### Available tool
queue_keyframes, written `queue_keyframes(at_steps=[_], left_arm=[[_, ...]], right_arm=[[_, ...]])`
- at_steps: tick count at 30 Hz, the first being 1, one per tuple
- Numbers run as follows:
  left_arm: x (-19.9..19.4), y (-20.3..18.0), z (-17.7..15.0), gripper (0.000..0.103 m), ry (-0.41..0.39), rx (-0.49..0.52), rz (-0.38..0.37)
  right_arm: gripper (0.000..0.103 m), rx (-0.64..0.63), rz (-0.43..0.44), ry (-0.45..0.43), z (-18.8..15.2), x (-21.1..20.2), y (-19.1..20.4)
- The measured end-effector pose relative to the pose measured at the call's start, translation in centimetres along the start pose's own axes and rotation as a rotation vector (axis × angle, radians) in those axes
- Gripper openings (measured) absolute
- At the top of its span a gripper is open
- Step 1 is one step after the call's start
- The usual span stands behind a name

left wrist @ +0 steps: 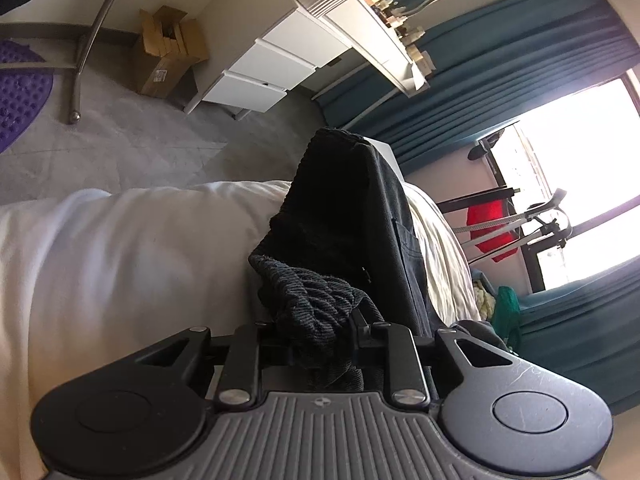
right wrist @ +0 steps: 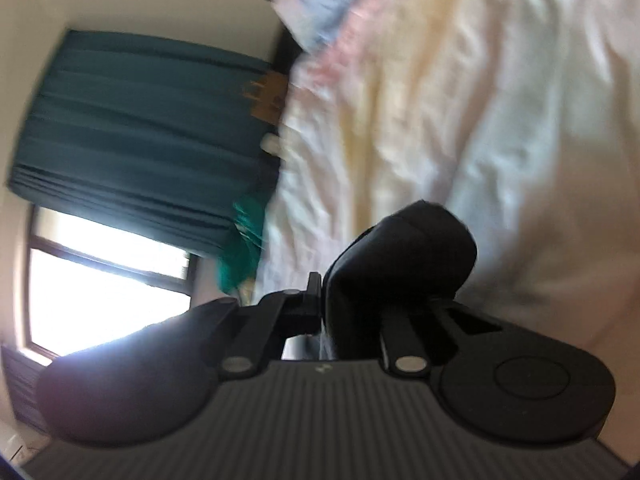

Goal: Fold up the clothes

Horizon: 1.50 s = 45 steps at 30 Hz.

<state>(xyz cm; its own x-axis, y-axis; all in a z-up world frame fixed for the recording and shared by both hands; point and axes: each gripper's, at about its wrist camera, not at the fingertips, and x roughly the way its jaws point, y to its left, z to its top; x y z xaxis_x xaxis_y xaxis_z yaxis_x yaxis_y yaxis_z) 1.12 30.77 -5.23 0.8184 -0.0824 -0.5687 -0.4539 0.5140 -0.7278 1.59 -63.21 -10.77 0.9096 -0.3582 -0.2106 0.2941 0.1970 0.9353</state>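
Note:
A dark garment point(left wrist: 340, 200) with a ribbed knit edge rises in a long fold over the white bed cover point(left wrist: 120, 260). My left gripper point(left wrist: 320, 320) is shut on its bunched ribbed fabric, which fills the gap between the fingers. The right wrist view is blurred. In it a dark lump of the same garment point(right wrist: 412, 248) bulges out of my right gripper point(right wrist: 348, 304), which is shut on it above the pale, wrinkled bed cover point(right wrist: 480, 100). One right finger is hidden under the cloth.
Beyond the bed edge lie grey floor, a white drawer desk point(left wrist: 272, 68), a cardboard box point(left wrist: 168, 56), a purple mat point(left wrist: 20, 92) and a curved metal leg point(left wrist: 76, 80). Teal curtains point(left wrist: 500, 80) frame a bright window. A red cloth point(left wrist: 490, 228) hangs on a rack; green cloth point(right wrist: 240, 248) lies beside the bed.

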Motion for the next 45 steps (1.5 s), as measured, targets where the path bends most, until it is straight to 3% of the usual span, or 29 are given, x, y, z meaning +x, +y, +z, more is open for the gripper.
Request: queue_keyframes(at_steps=[3,5,8,13,19,23,28,31,34,36,38,42,45], left_arm=[[0.4,-1.2,-0.4,0.026,-0.021,0.075,0.017],[0.3,-1.5,-0.4,0.026,-0.024,0.09,0.018],[0.1,-1.6,-0.5,0.026,-0.02,0.09,0.014],[0.2,-0.9,-0.2,0.026,0.004,0.038,-0.001],[-0.2,-1.2,-0.1,0.025,-0.008,0.042,-0.032],[-0.7,-2.1,-0.3,0.025,-0.032,0.081,-0.048],[-0.6,-1.9,0.1,0.024,-0.034,0.073,-0.092],[-0.7,-0.9,0.3,0.023,-0.026,-0.005,-0.177],[-0.8,-0.8,0.3,0.023,-0.034,0.005,-0.198],[-0.8,-1.1,0.2,0.023,-0.032,0.045,-0.162],[-0.8,-1.2,0.0,0.024,-0.013,0.073,-0.107],[-0.5,-0.8,-0.3,0.026,0.035,0.11,-0.016],[-0.7,-1.0,-0.4,0.028,0.048,0.149,0.007]], right_arm=[[0.01,-0.243,0.124,-0.141,0.1,-2.8,4.1],[0.01,-0.391,0.128,-0.224,-0.1,-4.5,5.9],[0.01,-0.327,0.024,-0.209,0.2,-4.7,4.5],[0.01,-0.11,-0.272,-0.094,1.5,-3.9,-1.1],[0.01,-0.088,-0.324,-0.055,0.9,-5.8,-1.0],[0.01,-0.157,-0.341,-0.053,0.8,-4.4,1.1],[0.01,-0.356,-0.305,0.047,1.1,-1.1,7.2],[0.009,-0.338,-0.173,0.103,2.5,1.2,10.4],[0.009,-0.266,0.025,0.047,3.8,-0.2,12.0],[0.009,-0.334,0.049,-0.004,4.0,-1.4,12.2],[0.009,-0.386,-0.03,0.011,4.1,-2.1,10.7],[0.009,-0.368,-0.26,0.093,3.9,-3.6,3.3],[0.01,-0.343,-0.355,0.157,3.1,-4.2,-1.1]])
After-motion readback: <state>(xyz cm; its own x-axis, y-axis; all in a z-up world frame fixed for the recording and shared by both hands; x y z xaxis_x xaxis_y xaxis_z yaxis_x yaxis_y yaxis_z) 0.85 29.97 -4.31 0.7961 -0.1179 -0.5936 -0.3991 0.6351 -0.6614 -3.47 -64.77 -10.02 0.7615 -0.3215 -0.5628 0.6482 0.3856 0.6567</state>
